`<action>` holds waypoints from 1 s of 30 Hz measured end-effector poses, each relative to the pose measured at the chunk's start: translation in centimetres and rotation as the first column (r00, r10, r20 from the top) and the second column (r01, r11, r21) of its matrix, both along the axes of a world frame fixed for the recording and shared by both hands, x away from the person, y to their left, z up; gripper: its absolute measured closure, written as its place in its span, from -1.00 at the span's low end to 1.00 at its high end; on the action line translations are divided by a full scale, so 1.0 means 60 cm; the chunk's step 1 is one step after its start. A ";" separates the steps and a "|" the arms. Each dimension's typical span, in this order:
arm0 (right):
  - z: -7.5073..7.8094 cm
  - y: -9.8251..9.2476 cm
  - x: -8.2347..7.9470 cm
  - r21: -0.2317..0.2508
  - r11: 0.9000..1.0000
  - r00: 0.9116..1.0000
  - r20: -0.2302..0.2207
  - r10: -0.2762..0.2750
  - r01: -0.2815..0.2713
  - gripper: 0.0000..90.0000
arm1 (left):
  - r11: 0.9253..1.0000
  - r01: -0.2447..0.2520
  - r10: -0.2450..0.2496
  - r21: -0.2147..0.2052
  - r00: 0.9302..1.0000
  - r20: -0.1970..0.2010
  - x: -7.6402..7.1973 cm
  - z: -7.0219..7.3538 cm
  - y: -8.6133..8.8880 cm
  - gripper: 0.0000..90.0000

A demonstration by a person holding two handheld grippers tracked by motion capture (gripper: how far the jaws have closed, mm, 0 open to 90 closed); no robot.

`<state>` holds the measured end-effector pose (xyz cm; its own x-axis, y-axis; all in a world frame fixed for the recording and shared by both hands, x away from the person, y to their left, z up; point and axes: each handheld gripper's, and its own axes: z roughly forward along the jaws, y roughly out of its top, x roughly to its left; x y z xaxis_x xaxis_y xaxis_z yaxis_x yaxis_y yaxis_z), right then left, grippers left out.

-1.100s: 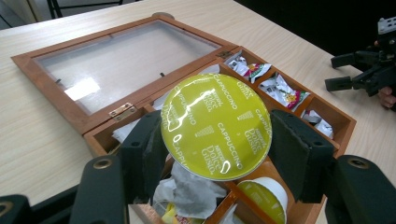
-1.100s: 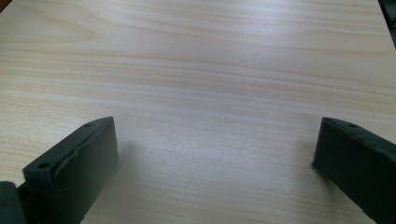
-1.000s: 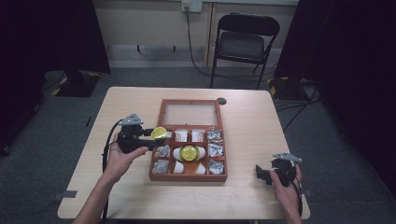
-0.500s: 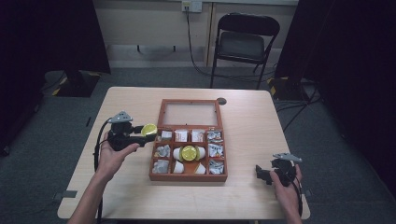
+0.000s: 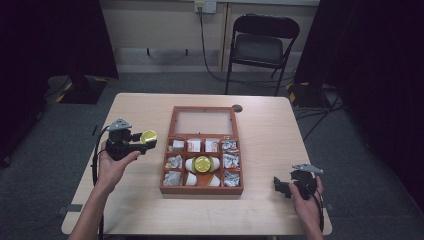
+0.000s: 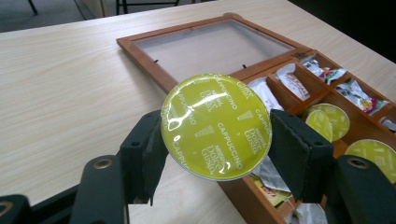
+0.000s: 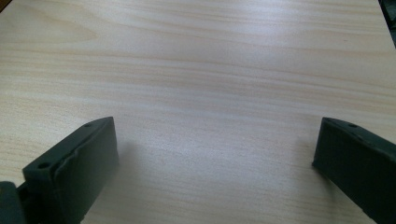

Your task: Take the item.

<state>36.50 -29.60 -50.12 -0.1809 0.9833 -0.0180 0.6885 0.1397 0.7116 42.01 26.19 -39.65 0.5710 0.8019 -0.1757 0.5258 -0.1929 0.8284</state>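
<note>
One table (image 5: 140, 210); one wooden compartment box (image 5: 201, 189) with its glazed lid (image 5: 202, 121) open at 12 o'clock; two claws, left claw (image 5: 145, 142) and right claw (image 5: 281, 186); three green-lidded capsules (image 6: 215, 126); one folding chair (image 5: 260, 47) at 12 o'clock.

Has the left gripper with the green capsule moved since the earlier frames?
Yes. The left gripper has carried the capsule leftward, away from the wooden box.

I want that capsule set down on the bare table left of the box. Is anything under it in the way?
Nothing visible. The left gripper holds the capsule over bare table, left of the box; the wood below it shows nothing lying there.
</note>
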 end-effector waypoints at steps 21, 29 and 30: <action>0.000 0.000 0.000 0.000 1.000 1.000 0.000 0.000 0.000 -1.00 | 0.997 -0.068 0.070 0.024 0.994 -0.082 0.028 -0.064 0.032 -0.15; 0.000 0.000 0.000 0.001 1.000 1.000 -0.001 0.002 -0.002 -1.00 | 0.998 -0.034 0.040 0.050 0.991 -0.128 0.035 -0.088 0.026 -0.14; 0.000 0.000 0.000 0.001 1.000 1.000 -0.001 0.002 -0.002 -1.00 | 0.998 -0.034 0.040 0.050 0.991 -0.128 0.035 -0.088 0.026 -0.15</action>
<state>36.52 -29.61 -50.12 -0.1833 0.9829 -0.0172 0.6886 0.1408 0.7113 44.10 27.76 -44.91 0.5158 0.8314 -0.2065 0.6349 -0.2091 0.7438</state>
